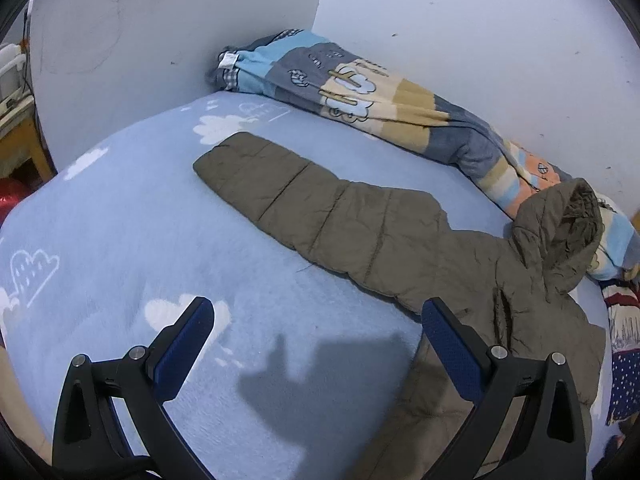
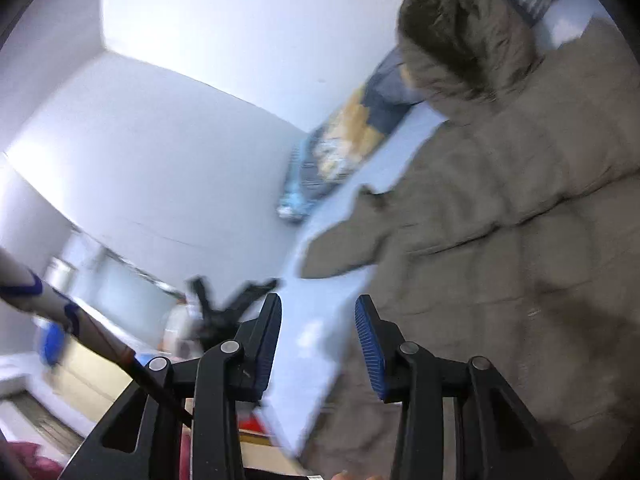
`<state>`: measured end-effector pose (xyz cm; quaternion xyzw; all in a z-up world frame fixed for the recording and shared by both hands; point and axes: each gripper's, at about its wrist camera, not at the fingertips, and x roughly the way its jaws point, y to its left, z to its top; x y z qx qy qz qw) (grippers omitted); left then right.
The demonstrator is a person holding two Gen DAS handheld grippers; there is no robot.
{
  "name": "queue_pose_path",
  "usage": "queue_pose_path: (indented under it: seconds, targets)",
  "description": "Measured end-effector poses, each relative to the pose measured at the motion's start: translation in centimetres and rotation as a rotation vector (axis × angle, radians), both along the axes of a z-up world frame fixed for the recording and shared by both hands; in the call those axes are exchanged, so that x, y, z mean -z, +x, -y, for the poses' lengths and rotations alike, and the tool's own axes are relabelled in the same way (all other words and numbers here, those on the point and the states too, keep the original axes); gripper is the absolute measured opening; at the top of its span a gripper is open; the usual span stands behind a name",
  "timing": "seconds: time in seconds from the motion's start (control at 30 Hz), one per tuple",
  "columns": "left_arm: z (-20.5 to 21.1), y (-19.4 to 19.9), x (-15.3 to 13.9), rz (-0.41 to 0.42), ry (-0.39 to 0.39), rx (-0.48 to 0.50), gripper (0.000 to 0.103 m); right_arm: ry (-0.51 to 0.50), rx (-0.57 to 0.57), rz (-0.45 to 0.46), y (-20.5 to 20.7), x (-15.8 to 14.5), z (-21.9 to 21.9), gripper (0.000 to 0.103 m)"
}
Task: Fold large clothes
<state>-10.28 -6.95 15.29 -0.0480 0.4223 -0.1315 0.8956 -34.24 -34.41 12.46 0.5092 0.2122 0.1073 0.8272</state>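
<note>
One olive coat [image 1: 400, 248] lies flat on the blue bed [image 1: 120, 240], its one outstretched sleeve [image 1: 260, 172] running long toward the far left and its hood [image 1: 560, 232] at the right. One rolled quilt [image 1: 360, 92] lies along the far wall. Both grippers hover empty: left gripper [image 1: 318, 316] wide, right gripper [image 2: 318, 320] narrower.

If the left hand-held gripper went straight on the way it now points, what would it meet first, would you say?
Most likely the light blue cloud-print bed cover, bare between the open fingers of the left hand-held gripper. The olive-brown quilted hooded coat, with its sleeve stretched out, lies just beyond and to the right; depth is hard to judge.
</note>
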Motion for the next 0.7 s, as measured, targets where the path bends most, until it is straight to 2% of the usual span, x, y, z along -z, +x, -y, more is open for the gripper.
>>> queue_pose_path:
  seconds: [0.1,0.2,0.27,0.43,0.53,0.6,0.7]
  targets:
    - [-0.1,-0.2,-0.1,0.002,-0.007,-0.004,0.103,0.094,-0.053,0.084,-0.3,-1.0,-0.7,0.043]
    - [-0.1,-0.5,-0.2,0.009,-0.008,-0.006,0.103,0.125,-0.077,0.134,-0.6,-2.6,-1.4,0.043]
    - [-0.2,-0.6,-0.3,0.018,-0.004,-0.008,0.103,0.1,-0.069,0.146,-1.2,-3.4,-1.5,0.043]
    - [-0.2,-0.6,-0.3,0.018,-0.001,-0.009,0.103,-0.027,-0.005,0.11,-2.4,-4.5,-0.9,0.043]
    - [-0.2,-0.6,-0.2,0.019,0.005,-0.012,0.103,-0.164,0.046,0.049,-2.9,-4.9,-0.7,0.043]
    - [-0.1,-0.4,-0.1,0.015,0.006,-0.017,0.103,-0.302,0.09,-0.005,-3.0,-5.4,-0.8,0.047]
    - [-0.1,-0.3,0.0,0.014,0.006,-0.018,0.103,-0.411,0.12,-0.06,-2.7,-5.4,-0.8,0.048]
